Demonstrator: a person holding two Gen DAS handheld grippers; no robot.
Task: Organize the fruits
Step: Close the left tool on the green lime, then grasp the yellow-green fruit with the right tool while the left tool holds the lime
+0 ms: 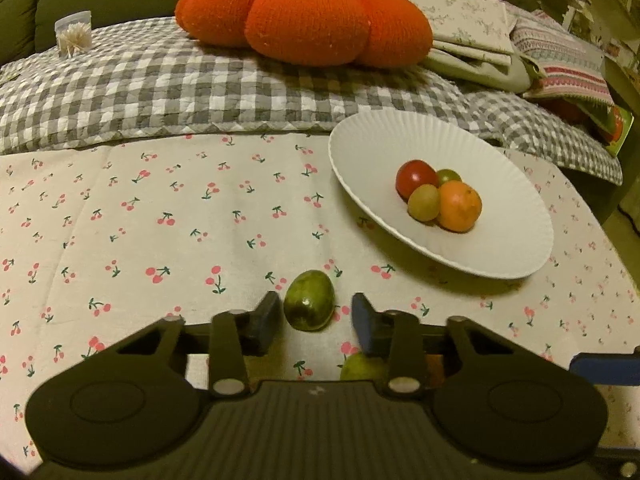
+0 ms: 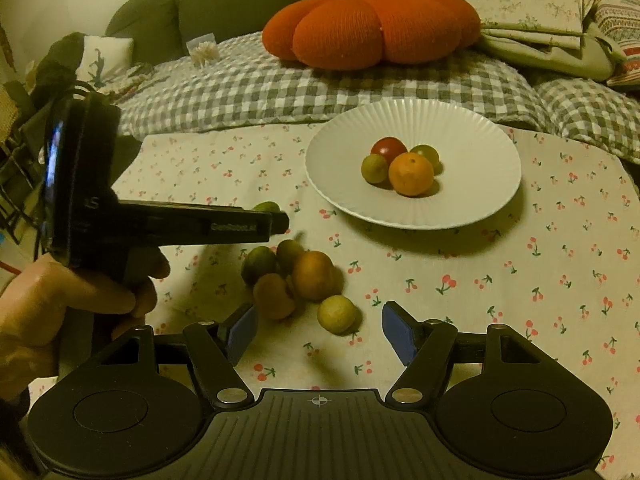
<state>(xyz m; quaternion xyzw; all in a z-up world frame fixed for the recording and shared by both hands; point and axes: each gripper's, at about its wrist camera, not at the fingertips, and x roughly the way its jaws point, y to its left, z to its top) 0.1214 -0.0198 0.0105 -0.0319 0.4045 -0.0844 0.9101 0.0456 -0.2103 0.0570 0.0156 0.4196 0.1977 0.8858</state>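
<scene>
A white ribbed plate (image 1: 472, 248) (image 2: 480, 140) holds a red tomato (image 1: 416, 178) (image 2: 388, 149), two greenish fruits and an orange mandarin (image 1: 459, 206) (image 2: 411, 174). My left gripper (image 1: 316, 312) is open around a green fruit (image 1: 309, 300) lying on the cherry-print cloth; a gap shows on each side. It shows from the side in the right wrist view (image 2: 276, 220). My right gripper (image 2: 318, 332) is open, just behind a yellow-green fruit (image 2: 337, 314). A loose cluster of several green and orange fruits (image 2: 292, 272) lies on the cloth beyond it.
A checked quilt (image 1: 180, 92) with an orange pumpkin cushion (image 1: 308, 20) (image 2: 372, 26) lies behind the cloth. A toothpick jar (image 1: 74, 38) stands at the back left. Folded fabrics (image 1: 480, 36) are piled at the back right.
</scene>
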